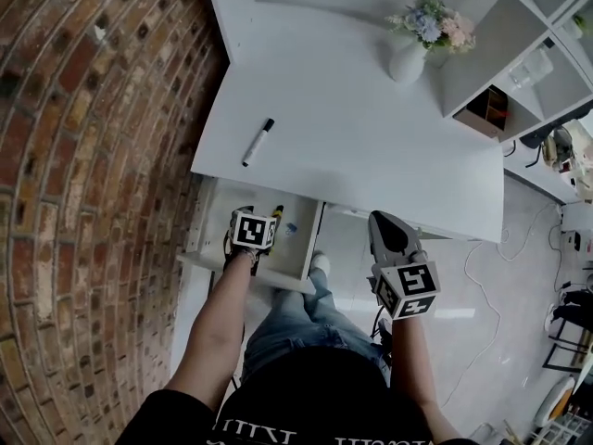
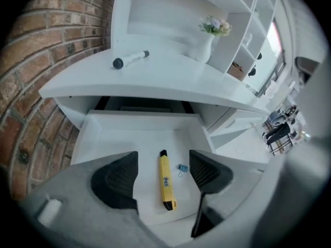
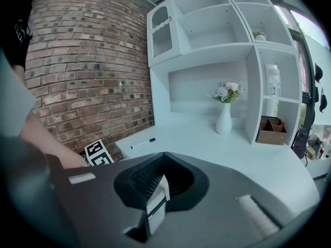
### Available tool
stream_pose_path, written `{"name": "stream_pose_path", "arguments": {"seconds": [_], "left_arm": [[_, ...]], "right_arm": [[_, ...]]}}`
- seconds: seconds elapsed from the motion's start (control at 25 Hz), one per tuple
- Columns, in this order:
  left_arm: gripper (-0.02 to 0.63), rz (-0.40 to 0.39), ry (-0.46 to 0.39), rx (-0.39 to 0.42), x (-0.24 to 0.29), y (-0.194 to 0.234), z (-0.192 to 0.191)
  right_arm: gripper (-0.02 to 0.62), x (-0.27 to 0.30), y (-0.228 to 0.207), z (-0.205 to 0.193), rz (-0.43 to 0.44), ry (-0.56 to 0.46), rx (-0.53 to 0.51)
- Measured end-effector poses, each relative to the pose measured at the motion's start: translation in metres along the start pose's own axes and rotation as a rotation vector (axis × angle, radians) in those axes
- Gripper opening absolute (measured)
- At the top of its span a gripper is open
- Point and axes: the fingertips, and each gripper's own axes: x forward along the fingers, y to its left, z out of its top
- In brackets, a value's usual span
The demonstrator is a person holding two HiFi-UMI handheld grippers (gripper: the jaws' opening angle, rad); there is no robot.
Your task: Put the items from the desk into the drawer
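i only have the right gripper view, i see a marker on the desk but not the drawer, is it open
Observer: Yes, the drawer is open, and a yellow utility knife lies on its floor.
Operator: anything else in there
Observer: A blue binder clip lies beside the knife, not touching it.
Operator: left gripper holding anything
Observer: No, the left gripper is open and empty, above the drawer.

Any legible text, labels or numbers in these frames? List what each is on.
Nothing reads clearly.
Yellow utility knife: blue print, too blurred.
Black shirt: white lettering, cut off at the frame edge.
Marker cubes: square patterns only, no words.
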Motion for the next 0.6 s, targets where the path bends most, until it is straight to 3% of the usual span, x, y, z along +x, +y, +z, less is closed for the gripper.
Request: {"name": "stream_pose_path", "arguments": {"seconds": [0.6], "left_arm": [[0.311,0.042,-0.229,0.035,-0.076,0.012,0.048]], "right_arm": [[0.000,0.011,0.007,0.054,0.046,-0.126,-0.030]]}}
